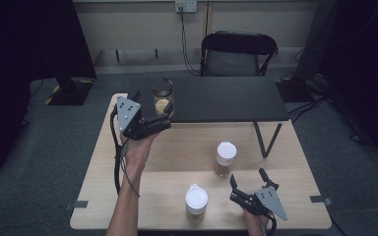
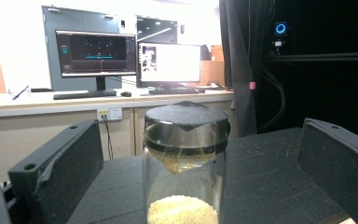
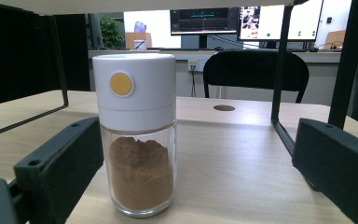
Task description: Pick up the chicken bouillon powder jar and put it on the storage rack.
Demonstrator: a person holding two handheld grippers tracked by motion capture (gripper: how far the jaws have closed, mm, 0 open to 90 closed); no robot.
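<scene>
Glass makes the dark-lidded jar (image 2: pixel 184 163) risky: it stands on the black shelf (image 1: pixel 226 98) between the left hand-held gripper's (image 1: pixel 163 114) wide-apart jaws, untouched, and an off-centre squeeze could tip it off the shelf edge.

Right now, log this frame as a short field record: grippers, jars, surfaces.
left gripper: open, jaws either side of the dark-lidded jar, no contact seen
dark-lidded jar: upright on the black shelf, pale grains at the bottom
right gripper: open, low over the wooden table, facing the brown-powder jar
brown-powder jar: upright, white cap with a yellow dot
second white-capped jar: upright near the front edge
</scene>
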